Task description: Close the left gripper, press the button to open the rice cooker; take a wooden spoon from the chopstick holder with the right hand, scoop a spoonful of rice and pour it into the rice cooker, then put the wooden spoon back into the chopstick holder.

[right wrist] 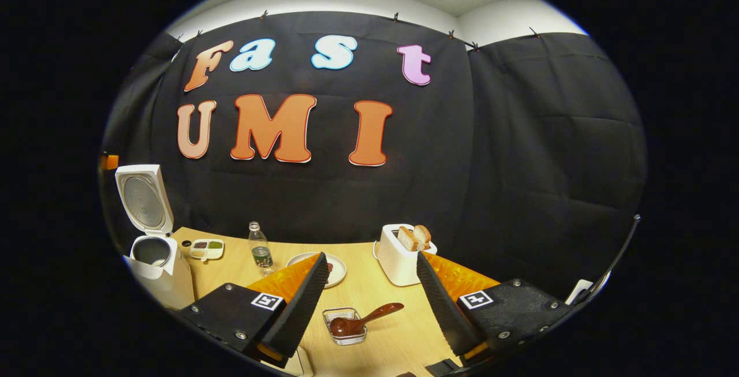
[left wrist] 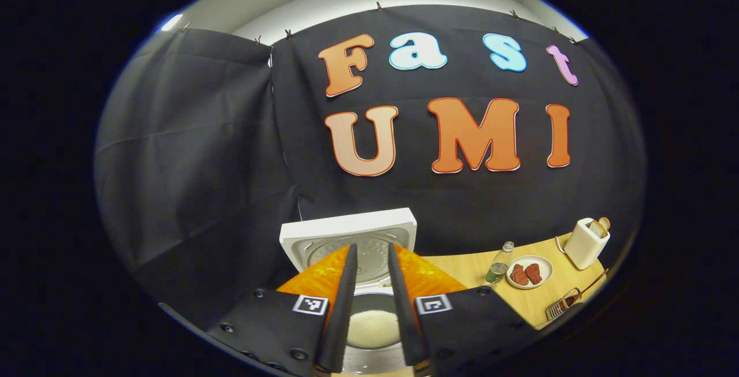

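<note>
With its fingers set narrow, the left gripper (left wrist: 372,256) hovers just above the open rice cooker (left wrist: 352,238), rice in its pot, while the wide-open right gripper (right wrist: 369,273) has the wooden spoon (right wrist: 361,320) in its holder (right wrist: 344,326) between its fingers, a toaster (right wrist: 401,258) and plate (right wrist: 338,270) beyond.

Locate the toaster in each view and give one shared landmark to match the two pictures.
Left gripper view: the toaster sits at the far right on the table, right of the plate.
Right gripper view: the toaster stands just right of centre, bread slices poking out, near the wall.
Shared landmark: the open rice cooker.
</note>
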Available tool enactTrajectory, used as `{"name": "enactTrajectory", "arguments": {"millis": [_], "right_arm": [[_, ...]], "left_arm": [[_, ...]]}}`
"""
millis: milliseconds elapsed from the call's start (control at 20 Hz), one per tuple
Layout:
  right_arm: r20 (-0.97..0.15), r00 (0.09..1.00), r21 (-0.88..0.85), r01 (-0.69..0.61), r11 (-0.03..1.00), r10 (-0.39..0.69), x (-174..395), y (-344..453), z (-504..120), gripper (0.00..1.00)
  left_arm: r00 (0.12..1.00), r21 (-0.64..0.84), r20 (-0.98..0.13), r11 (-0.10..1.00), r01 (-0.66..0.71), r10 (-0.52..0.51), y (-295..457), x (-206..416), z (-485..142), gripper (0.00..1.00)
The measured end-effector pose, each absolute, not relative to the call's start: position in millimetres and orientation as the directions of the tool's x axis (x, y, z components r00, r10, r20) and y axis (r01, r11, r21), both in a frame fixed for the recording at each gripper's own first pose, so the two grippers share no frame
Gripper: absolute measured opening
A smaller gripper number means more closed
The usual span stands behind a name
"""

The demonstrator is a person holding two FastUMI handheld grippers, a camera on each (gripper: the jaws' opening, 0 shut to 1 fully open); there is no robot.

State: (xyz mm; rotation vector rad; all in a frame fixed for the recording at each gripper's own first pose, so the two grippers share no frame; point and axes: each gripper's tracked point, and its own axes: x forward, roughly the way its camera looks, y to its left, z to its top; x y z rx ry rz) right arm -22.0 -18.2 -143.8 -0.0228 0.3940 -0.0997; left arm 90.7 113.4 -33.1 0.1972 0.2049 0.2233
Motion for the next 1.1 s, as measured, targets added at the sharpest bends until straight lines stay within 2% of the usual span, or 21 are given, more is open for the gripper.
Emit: {"name": "enactTrajectory", "arguments": {"millis": [50, 100, 150, 350, 550, 900, 1100], "right_arm": [[-0.389, 0.917, -0.037, 0.083, 0.996, -0.091, -20.9, -16.3, -146.1, 0.95], [-0.396, 0.915, -0.033, 0.074, 0.997, -0.081, -20.1, -15.6, -149.2, 0.95], [-0.404, 0.912, -0.029, 0.066, 0.997, -0.072, -19.1, -15.1, -152.5, 0.95], [-0.434, 0.9, -0.011, 0.034, 0.999, -0.036, -17.9, -15.3, -163.9, 0.95], [-0.465, 0.885, 0.008, 0.012, 1.0, -0.007, -14.7, -19.9, -181.8, 0.95], [-0.534, 0.845, 0.022, -0.01, 1.0, 0.02, -12.0, -37.0, -227.2, 0.95], [-0.582, 0.813, 0.022, -0.013, 1.0, 0.024, -9.4, -55.0, -259.8, 0.95]], "left_arm": [[0.958, 0.215, -0.164, 0.956, -0.198, 0.236, 111.4, 86.8, -29.4, 0.58], [0.96, 0.215, -0.151, 0.956, -0.2, 0.235, 108.9, 82.1, -27.7, 0.64], [0.961, 0.217, -0.14, 0.954, -0.205, 0.239, 107.1, 77.7, -25.2, 0.79], [0.962, 0.221, -0.115, 0.951, -0.217, 0.247, 92.3, 60.5, -22.5, 0.93], [0.966, 0.222, -0.057, 0.947, -0.233, 0.252, 72.8, 44.4, -13.1, 1.0], [0.972, 0.237, 0.077, 0.943, -0.233, 0.221, 28.9, 16.2, 8.7, 0.97], [0.967, 0.277, 0.1, 0.927, -0.253, 0.234, 11.5, 4.2, 7.0, 0.97]]}}
